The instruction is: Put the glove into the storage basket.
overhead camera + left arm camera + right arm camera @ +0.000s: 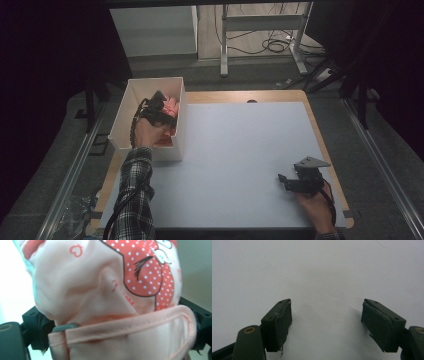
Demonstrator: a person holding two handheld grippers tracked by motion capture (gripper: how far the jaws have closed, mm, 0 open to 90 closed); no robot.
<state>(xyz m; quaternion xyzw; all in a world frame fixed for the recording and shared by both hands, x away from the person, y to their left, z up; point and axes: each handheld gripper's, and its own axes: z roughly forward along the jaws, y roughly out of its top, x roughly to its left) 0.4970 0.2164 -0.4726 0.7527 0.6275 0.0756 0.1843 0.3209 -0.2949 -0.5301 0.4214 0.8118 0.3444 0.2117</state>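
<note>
High view: my left gripper sits in the white box on the bench, over the pink garment.

Left gripper view: jaws apart, garment bunched between them, unpinched.

Right gripper view: right gripper open over bare bench.

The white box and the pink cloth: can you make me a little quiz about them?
1. True or false: the left tool is over the white box.
2. What colour is the cloth in front of the left tool? A pink with red dotted print, B plain green, C black.
3. Fill in: the right tool rests open over the ____ table top with nothing between its jaws.

Key: 1 true; 2 A; 3 white.
</note>
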